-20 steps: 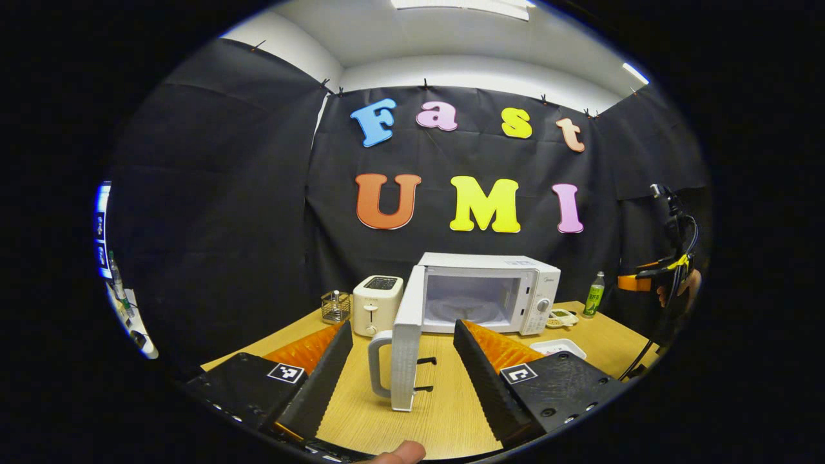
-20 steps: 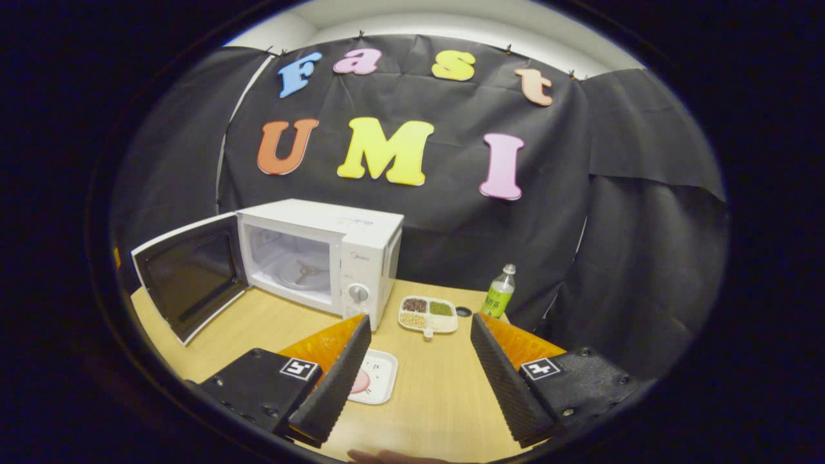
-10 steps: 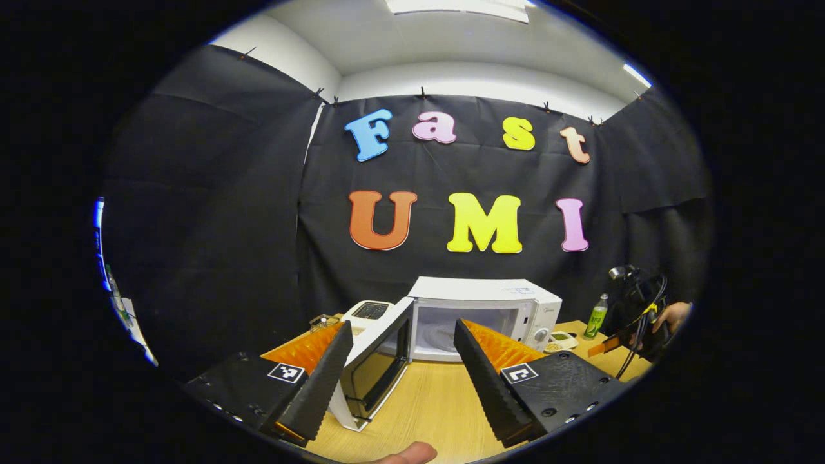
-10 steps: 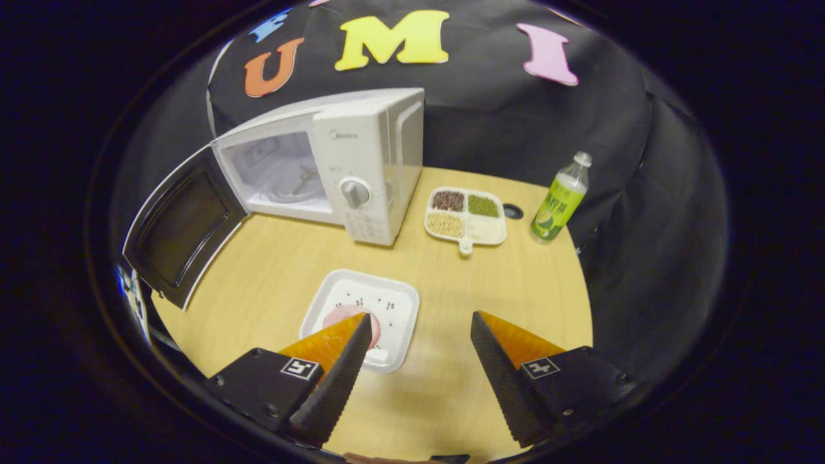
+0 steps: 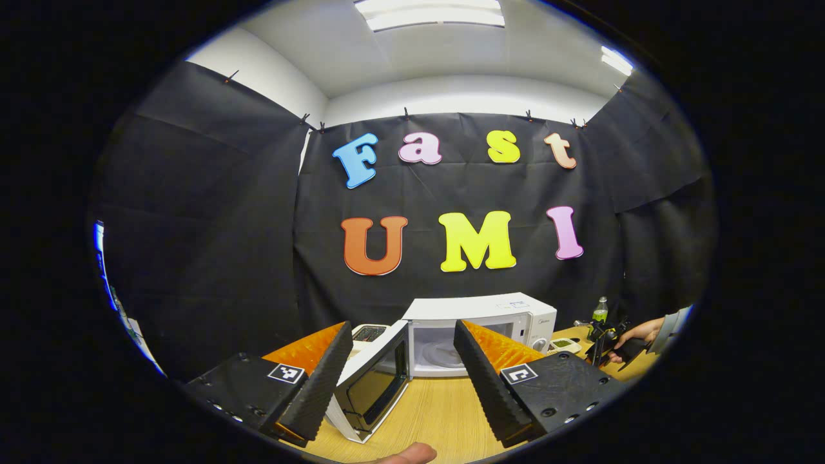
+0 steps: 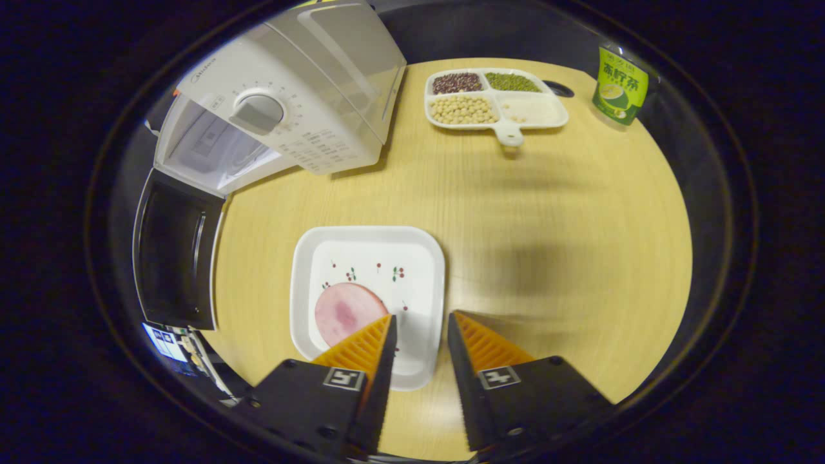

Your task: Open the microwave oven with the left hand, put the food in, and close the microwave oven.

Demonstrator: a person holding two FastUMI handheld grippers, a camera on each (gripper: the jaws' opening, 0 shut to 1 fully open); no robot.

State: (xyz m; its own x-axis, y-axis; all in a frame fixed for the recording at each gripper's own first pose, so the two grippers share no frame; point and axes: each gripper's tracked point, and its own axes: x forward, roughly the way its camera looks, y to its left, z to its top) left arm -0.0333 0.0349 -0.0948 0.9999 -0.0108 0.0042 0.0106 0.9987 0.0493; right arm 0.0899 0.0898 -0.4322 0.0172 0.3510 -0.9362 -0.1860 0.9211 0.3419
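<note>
We see the microwave (image 6: 283,109) with its door (image 6: 174,248) swung wide. In front of it, the plate (image 6: 367,293) of ham (image 6: 347,312) sits on the table (image 6: 554,232); our right gripper (image 6: 419,332) straddles its rim, part-open. Our left gripper (image 5: 403,345) hangs released.

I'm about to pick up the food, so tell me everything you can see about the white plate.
The plate is a white, square dish with rounded corners and a raised rim, glossy like ceramic or melamine, with small red cherry-like prints. It lies flat on the wooden table, in front of the open microwave. One round pink ham slice lies on its near left part. The right gripper straddles its near right rim, jaws narrowly apart; contact is unclear.
</note>
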